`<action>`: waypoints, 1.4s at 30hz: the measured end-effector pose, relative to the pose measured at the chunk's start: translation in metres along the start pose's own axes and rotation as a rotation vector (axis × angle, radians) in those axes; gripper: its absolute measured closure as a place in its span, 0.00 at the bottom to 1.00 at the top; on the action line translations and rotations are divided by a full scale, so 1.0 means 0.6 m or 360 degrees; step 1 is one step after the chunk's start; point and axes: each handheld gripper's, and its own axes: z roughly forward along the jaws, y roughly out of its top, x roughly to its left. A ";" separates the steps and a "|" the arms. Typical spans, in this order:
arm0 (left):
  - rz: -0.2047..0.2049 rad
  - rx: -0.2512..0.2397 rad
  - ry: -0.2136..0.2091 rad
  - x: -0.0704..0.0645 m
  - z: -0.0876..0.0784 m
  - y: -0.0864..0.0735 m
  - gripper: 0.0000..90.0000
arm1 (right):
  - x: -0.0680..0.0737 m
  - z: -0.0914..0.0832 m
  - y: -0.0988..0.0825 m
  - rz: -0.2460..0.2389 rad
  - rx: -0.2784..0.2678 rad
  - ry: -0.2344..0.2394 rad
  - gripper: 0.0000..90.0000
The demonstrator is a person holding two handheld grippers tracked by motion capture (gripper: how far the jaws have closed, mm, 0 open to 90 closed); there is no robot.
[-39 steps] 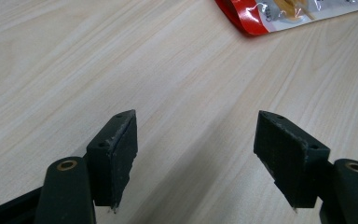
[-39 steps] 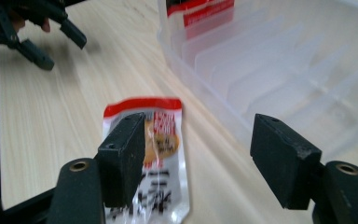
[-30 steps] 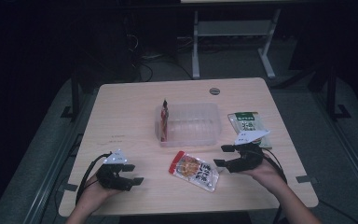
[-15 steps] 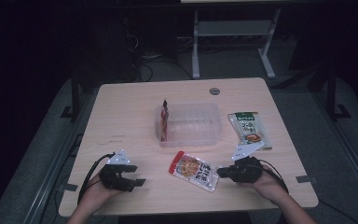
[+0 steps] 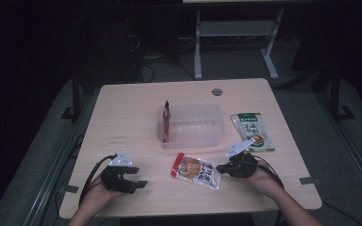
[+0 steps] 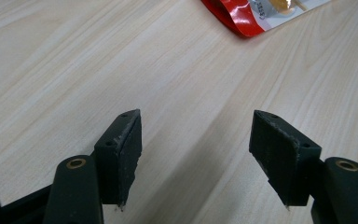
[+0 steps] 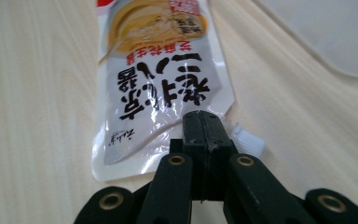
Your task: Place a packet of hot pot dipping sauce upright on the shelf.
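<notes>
high view first: we take the table [image 5: 122, 113] as our landmark, a pale wood top in a dark room, with a white metal frame [image 5: 231, 42] standing on the grey floor beyond its far edge. near the table's middle sits a clear plastic bin [image 5: 193, 126] with a red packet [image 5: 166, 120] upright against its left wall. right of the bin lies a green pouch [image 5: 252, 131]. just in front of the bin, toward our edge, lies the red-and-white sauce pouch [image 5: 195, 170], flat on the wood.

our right gripper [image 7: 205, 135] has just been closing; its jaws are pressed together on the pouch's near edge, beside the white spout [image 7: 247, 140]. we judge the bite is thin: caught on the seam alone, the glossy film could slip free as we lift, or the pouch could swing and hit the bin's rim.

our left gripper [image 6: 196, 140] rests near the table's front left, jaws apart over bare wood with nothing between them.
</notes>
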 end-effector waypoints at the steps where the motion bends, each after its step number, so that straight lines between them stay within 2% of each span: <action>1: 0.0004 0.0001 -0.0002 0.000 0.001 0.000 0.38 | -0.002 0.001 0.001 0.0002 -0.0003 -0.0005 1.00; 5: 0.0011 0.0008 -0.0009 -0.002 0.003 0.002 0.38 | -0.016 0.007 0.007 0.0016 -0.0022 -0.0024 1.00; 8: 0.0025 0.0013 -0.0012 -0.002 0.004 0.003 0.38 | -0.027 0.011 0.015 0.0027 -0.0016 -0.0066 1.00; 11: 0.0016 0.0007 -0.0013 -0.003 0.004 0.003 0.38 | -0.039 0.019 0.024 0.0012 -0.0009 -0.0107 1.00; 15: 0.0005 -0.0004 -0.0018 -0.005 0.004 0.004 0.38 | -0.051 0.028 0.025 0.0031 -0.0005 -0.0135 1.00; 18: 0.0016 -0.0003 -0.0028 -0.008 0.005 0.006 0.38 | -0.050 0.023 0.024 0.0038 -0.0016 -0.0130 1.00; 22: 0.0027 -0.0017 -0.0033 -0.013 0.005 0.012 0.43 | -0.045 0.014 0.027 0.0025 -0.0045 -0.0115 0.99; 24: 0.0026 -0.0046 -0.0023 -0.016 0.004 0.018 0.49 | -0.043 0.009 0.027 0.0027 -0.0059 -0.0111 0.94; 26: 0.0020 -0.0074 -0.0018 -0.020 0.002 0.026 0.62 | -0.041 0.001 0.028 0.0080 -0.0080 -0.0093 0.85; 32: 0.0092 -0.0125 -0.0072 -0.031 0.007 0.063 0.90 | -0.039 -0.014 0.023 0.0158 -0.0086 -0.0066 0.62; 35: 0.0139 -0.0112 -0.0095 -0.038 0.018 0.081 0.98 | -0.038 -0.019 0.018 0.0202 -0.0097 -0.0087 0.50; 36: 0.0168 -0.0099 -0.0108 -0.040 0.022 0.087 0.99 | -0.040 -0.019 0.017 0.0193 -0.0104 -0.0099 0.48; 41: 0.0249 -0.0097 -0.0160 -0.048 0.044 0.117 0.99 | -0.040 -0.030 0.011 0.0266 -0.0138 -0.0099 0.41; 42: 0.0251 -0.0105 -0.0168 -0.049 0.048 0.122 0.99 | -0.040 -0.031 0.009 0.0257 -0.0148 -0.0109 0.40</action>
